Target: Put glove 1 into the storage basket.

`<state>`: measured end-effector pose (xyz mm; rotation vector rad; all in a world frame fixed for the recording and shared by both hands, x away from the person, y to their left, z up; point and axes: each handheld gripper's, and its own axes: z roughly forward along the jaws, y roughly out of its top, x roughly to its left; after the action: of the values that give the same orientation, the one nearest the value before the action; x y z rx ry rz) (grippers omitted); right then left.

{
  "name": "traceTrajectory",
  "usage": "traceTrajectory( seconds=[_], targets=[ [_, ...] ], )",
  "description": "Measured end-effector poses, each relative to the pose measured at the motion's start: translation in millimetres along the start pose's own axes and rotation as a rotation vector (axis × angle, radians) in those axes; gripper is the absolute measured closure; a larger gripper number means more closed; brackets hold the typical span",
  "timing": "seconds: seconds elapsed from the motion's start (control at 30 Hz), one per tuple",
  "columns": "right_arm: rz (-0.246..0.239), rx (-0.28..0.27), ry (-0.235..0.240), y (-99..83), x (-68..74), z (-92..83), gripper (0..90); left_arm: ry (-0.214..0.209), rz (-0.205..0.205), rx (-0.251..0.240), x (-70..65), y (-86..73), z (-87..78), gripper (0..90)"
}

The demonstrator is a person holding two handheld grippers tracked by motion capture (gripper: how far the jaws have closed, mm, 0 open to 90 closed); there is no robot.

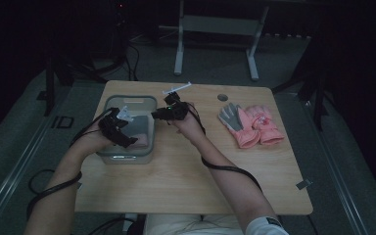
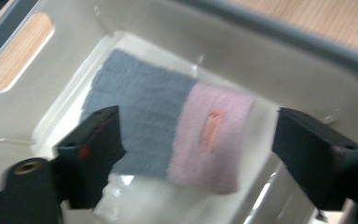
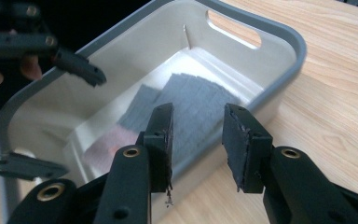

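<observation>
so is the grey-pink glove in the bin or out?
In. The grey-pink glove lies flat on the bin floor; the open left claw above isn't touching it.

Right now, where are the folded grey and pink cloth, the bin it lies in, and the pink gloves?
grey and pink cloth [image 2: 168, 130], left gripper view, where grey meets pink.
bin [image 3: 279, 35], right gripper view, on its grey rim.
pink gloves [image 1: 262, 128], high view, on the pink back of the right-hand glove.

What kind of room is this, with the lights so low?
Probably a lab or recording workspace, not a home: a lone wooden table on grey carpet, a bare desk frame behind, and cables trailing from the handheld tools.
</observation>
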<state>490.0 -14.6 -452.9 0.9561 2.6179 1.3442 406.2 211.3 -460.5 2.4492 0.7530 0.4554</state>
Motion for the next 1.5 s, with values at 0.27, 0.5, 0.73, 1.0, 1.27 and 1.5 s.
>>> traceTrajectory(
  seconds=[0.27,0.5,0.73,1.0,1.27,1.5],
  targets=[
    [-0.023,-0.021,-0.006,-16.1,-2.3,-35.6,64.2,-0.022,-0.042,-0.053,-19.3,19.0,3.2,8.5],
    [-0.052,-0.042,-0.049,-37.3,-13.4,-78.8,65.3,-0.086,-0.05,-0.167,-51.3,42.2,2.7,7.9],
    [-0.056,-0.055,-0.124,-55.4,-39.4,-115.7,66.1,-0.127,-0.045,-0.217,-82.7,56.6,7.0,5.3],
    [-0.001,-0.112,-0.223,-80.8,-87.1,-160.9,67.6,-0.162,-0.022,-0.236,-115.4,60.8,19.8,0.0],
    [0.052,-0.052,-0.347,-104.7,-131.3,-182.8,68.2,-0.18,-0.007,-0.276,-148.4,45.9,39.8,0.0],
    [0.029,0.056,-0.407,-122.2,-156.1,-166.0,64.9,-0.148,-0.015,-0.269,-168.5,23.2,57.2,0.0]
  ],
)
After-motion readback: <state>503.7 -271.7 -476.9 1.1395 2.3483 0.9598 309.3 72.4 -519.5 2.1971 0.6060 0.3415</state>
